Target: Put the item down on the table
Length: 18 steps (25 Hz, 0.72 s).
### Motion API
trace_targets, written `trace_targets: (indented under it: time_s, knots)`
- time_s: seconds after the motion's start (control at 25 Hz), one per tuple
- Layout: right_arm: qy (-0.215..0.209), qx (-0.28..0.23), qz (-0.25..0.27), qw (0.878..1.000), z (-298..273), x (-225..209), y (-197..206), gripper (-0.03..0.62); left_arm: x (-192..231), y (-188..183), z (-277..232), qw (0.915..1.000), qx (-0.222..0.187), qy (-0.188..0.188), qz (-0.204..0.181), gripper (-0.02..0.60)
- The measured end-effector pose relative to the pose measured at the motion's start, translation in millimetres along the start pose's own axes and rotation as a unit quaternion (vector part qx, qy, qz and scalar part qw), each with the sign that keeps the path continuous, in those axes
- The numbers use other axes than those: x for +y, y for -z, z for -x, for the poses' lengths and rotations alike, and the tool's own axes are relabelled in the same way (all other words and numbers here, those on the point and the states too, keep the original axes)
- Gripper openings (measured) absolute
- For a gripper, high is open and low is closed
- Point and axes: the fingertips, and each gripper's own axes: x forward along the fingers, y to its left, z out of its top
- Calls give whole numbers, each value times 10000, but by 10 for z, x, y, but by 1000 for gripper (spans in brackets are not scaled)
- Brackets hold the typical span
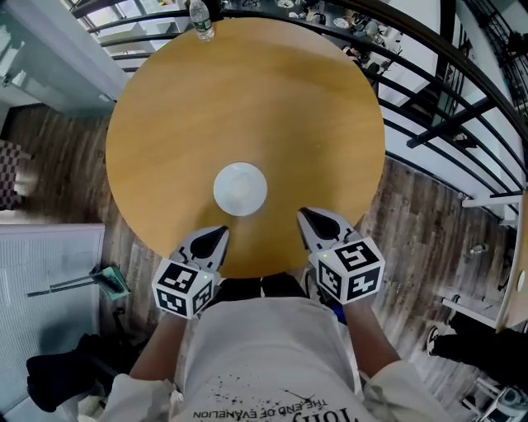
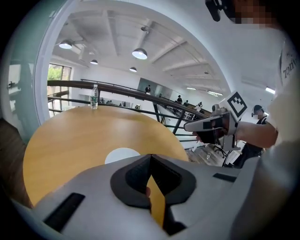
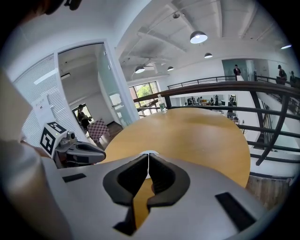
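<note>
A white round dish (image 1: 240, 189) lies flat on the round wooden table (image 1: 247, 91), a little nearer the front edge than the middle. My left gripper (image 1: 221, 232) hovers at the table's near edge, just below and left of the dish, jaws shut on nothing. To the dish's lower right my right gripper (image 1: 303, 214) is likewise shut and empty. In the left gripper view the dish (image 2: 123, 155) shows just beyond the closed jaws (image 2: 150, 157), with the right gripper (image 2: 211, 125) off to the right. The right gripper view has its closed jaws (image 3: 148, 154) covering most of the dish.
A clear water bottle (image 1: 201, 21) stands at the table's far edge. A dark metal railing (image 1: 445, 91) curves round the table's far and right sides. Wood floor lies below, with a dustpan (image 1: 107, 282) at the left. The person's torso is right behind both grippers.
</note>
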Motion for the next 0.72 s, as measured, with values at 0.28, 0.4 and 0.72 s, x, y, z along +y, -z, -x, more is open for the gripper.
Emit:
trace_targets:
  time_s: [0.28, 0.4, 0.72]
  knots:
    - [-194, -10, 215, 9996, 49, 233, -57, 26, -179, 9, 201, 10000, -36, -52, -74, 21]
    - [-283, -5, 299, 9992, 65, 311, -61, 25, -173, -2, 241, 10000, -41, -80, -20, 23]
    - [-428, 26, 335, 9985, 63, 382, 66, 25, -122, -20, 293, 9995, -84, -307, -13, 23]
